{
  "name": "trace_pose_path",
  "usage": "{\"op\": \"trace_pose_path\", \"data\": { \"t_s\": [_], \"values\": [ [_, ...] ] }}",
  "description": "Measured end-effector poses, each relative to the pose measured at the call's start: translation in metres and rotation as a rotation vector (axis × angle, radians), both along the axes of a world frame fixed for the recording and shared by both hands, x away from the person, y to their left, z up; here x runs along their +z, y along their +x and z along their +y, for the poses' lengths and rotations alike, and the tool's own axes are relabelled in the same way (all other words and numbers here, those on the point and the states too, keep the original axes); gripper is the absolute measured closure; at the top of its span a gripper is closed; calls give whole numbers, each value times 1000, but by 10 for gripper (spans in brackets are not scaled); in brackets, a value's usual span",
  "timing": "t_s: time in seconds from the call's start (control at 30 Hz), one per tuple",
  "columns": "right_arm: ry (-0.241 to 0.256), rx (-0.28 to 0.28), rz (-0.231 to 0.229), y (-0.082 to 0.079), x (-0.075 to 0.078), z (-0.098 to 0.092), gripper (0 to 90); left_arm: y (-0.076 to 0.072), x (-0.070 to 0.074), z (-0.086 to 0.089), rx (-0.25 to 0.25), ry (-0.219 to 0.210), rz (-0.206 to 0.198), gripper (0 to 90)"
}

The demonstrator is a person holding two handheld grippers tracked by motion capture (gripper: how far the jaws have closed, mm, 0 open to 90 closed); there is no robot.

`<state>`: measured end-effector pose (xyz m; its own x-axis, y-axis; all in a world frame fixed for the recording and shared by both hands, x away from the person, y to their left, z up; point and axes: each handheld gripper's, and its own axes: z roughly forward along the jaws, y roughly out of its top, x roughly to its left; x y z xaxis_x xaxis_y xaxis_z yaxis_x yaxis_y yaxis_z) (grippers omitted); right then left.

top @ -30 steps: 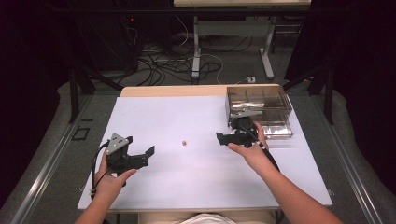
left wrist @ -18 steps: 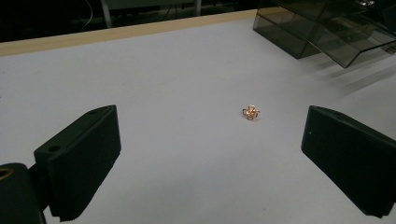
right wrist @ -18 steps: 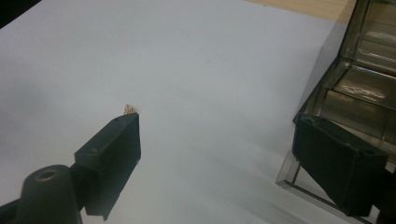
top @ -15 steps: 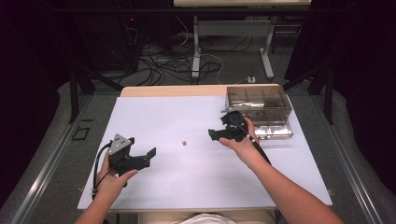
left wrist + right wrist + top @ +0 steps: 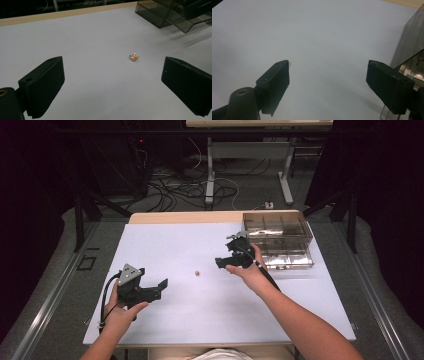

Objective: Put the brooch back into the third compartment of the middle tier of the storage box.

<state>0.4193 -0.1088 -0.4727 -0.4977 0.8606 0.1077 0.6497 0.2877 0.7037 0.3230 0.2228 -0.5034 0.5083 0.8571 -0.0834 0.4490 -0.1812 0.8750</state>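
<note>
Ring [image 5: 198, 273] lies mid-table [image 5: 165, 245]; box [image 5: 277, 237] at its right rear.

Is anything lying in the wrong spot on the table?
Yes. A tiny gold trinket lies alone on the bare white table, apart from the clear plastic organizer box at the far right. Both the left gripper and right gripper are open, touching nothing.

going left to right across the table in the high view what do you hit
black left gripper → small gold-coloured trinket → black right gripper → clear smoky plastic compartment box
</note>
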Motion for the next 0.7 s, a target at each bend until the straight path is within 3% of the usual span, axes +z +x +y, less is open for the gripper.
{"op": "trace_pose_path", "data": {
  "t_s": [0.13, 0.37, 0.57, 0.7],
  "values": [
    [-5, 4, 12, 4, -3, 4, 211, 0, 0, -1, -2, 0, 6, 49],
    [43, 5, 76, 16, -10, 14, 271, 0, -1, -1, -1, 8, 3, 49],
    [66, 3, 91, 22, -13, 20, 307, 1, -1, -1, 0, 1, 7, 49],
    [44, 6, 91, 26, -13, 23, 312, 1, -1, -1, -2, 11, 4, 49]
  ]
}}
